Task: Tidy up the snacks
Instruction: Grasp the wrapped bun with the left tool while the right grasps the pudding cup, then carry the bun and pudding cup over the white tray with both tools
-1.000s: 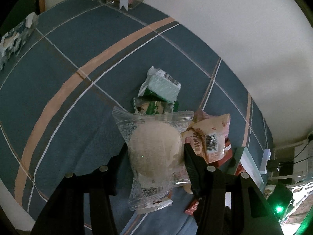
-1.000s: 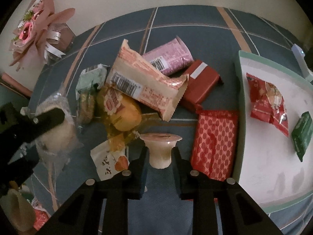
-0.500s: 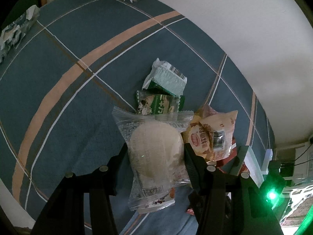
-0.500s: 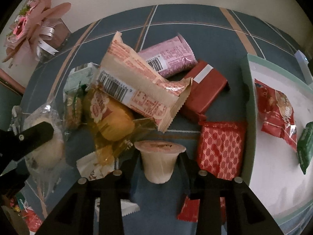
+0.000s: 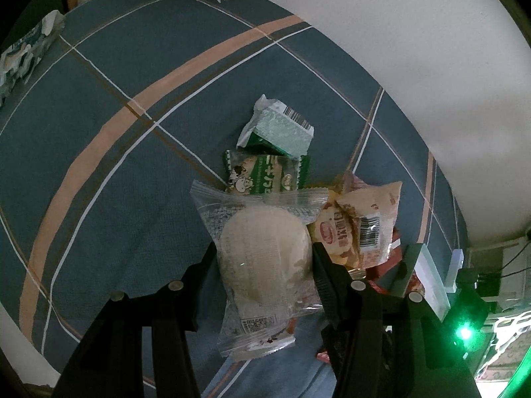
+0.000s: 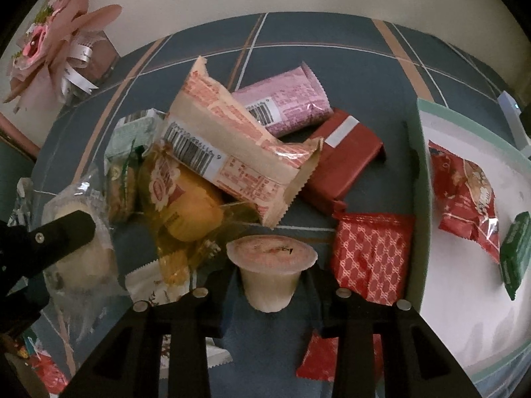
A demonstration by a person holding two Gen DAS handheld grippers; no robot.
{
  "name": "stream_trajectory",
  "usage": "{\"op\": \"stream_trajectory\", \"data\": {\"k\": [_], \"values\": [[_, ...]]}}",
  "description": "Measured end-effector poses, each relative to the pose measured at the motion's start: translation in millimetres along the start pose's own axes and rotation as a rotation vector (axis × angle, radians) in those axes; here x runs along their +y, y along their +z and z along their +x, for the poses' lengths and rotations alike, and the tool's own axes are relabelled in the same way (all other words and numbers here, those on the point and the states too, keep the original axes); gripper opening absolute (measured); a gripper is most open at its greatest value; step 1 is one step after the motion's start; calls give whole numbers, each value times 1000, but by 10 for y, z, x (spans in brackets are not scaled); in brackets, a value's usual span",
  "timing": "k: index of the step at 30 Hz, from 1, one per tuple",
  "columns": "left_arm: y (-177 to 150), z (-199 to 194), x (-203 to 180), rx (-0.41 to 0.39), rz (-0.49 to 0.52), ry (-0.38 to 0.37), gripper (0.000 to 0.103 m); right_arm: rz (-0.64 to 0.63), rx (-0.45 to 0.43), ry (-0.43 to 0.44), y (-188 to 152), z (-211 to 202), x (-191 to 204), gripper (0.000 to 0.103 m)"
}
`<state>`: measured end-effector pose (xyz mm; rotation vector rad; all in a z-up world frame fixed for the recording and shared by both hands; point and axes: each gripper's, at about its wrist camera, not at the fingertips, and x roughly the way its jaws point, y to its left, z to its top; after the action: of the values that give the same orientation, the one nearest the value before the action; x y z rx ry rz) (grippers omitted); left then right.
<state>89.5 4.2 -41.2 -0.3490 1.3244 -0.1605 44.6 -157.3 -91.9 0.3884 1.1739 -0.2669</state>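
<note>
My left gripper (image 5: 264,255) is shut on a round pale cake in a clear wrapper (image 5: 262,242), held above the blue cloth. Beyond it lie two green packets (image 5: 278,129) and a beige pack (image 5: 358,229). In the right wrist view, my right gripper (image 6: 270,273) has its jaws closing on a small jelly cup (image 6: 270,258) with a pink lid, held beside the pile. That pile holds a long beige-and-red pack (image 6: 232,149), a pink pack (image 6: 285,102), a dark red pack (image 6: 341,159), a red patterned pack (image 6: 371,255) and a yellow cake pack (image 6: 186,199).
A white tray with a green rim (image 6: 418,165) stands at the right, holding a red packet (image 6: 464,192) and a green packet (image 6: 517,252). A pink paper bouquet (image 6: 56,49) sits at the back left by the wall. Another packet (image 5: 23,56) lies at the cloth's far left.
The right gripper has sunk closer to the pile with the jelly cup in it, so the snacks look larger. The left gripper keeps its hold and has barely shifted.
</note>
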Motion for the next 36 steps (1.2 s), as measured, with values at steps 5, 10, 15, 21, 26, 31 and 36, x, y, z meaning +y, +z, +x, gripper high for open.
{"op": "stream_trajectory", "data": {"k": [5, 10, 15, 21, 26, 31, 36], "values": [[-2, -41, -9, -11, 7, -5, 55, 16, 8, 7, -49, -67, -62, 37], [-17, -77, -25, -18, 12, -13, 55, 11, 0, 4, -114, -202, -127, 37], [-33, -191, -47, -38, 21, -28, 55, 22, -42, 21, -180, -464, -198, 37], [-107, -270, -153, -53, 54, -41, 55, 33, -64, 10, -210, -687, -329, 37], [-203, -297, -356, -50, 106, -52, 55, 88, -68, -8, -170, -743, -515, 37], [-382, -294, -701, -46, 204, -53, 55, 154, -85, -51, -141, -889, -856, 37], [-698, -225, -1132, -6, 344, -74, 55, 274, -86, -115, -174, -986, -1375, 37]]}}
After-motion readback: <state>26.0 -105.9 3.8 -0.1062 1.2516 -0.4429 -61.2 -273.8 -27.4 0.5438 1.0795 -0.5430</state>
